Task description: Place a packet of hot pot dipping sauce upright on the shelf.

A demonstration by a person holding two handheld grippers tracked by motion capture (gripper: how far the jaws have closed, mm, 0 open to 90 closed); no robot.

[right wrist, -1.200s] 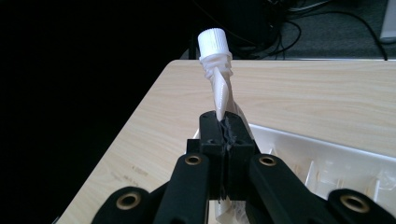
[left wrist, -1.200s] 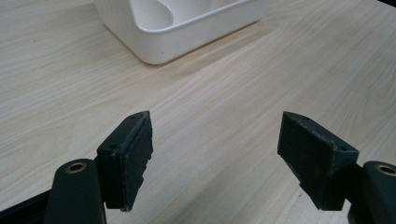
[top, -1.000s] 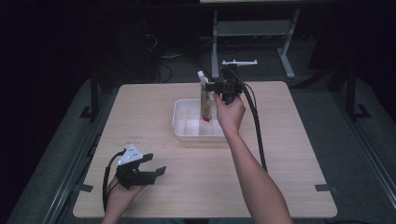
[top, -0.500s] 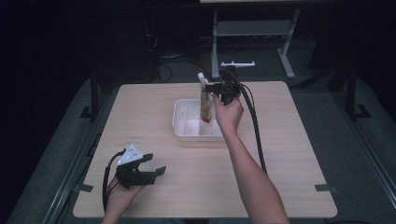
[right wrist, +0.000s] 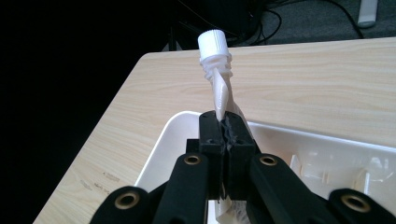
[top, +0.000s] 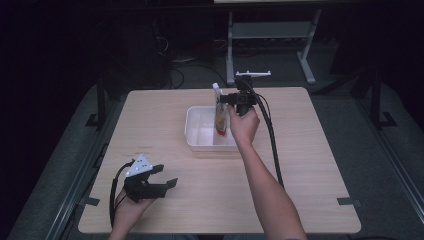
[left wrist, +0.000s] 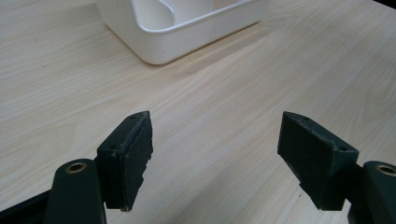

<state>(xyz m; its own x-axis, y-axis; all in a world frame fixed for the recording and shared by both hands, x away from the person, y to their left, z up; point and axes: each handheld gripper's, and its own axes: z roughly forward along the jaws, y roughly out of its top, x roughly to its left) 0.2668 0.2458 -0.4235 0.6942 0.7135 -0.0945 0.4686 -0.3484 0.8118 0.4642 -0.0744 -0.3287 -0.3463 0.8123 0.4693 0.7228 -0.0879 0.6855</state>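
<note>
Near us, the left gripper sat low on the wooden table, close to the front edge, w/ its black jaws spread wide. Nothing was between them, just bare wood. In the left gripper view we saw the pads well apart, & the corner of the white tub a bit past them.

Farther out, mid-table, the right gripper hung over the white tub. Its jaws were pressed tight on a see-through squeeze pouch w/ a white screw cap. The pouch stood about upright, cap up top, red stuff at the bottom, its low end down inside the tub. In the right gripper view the pads pinched the pouch just under its spout.
</note>
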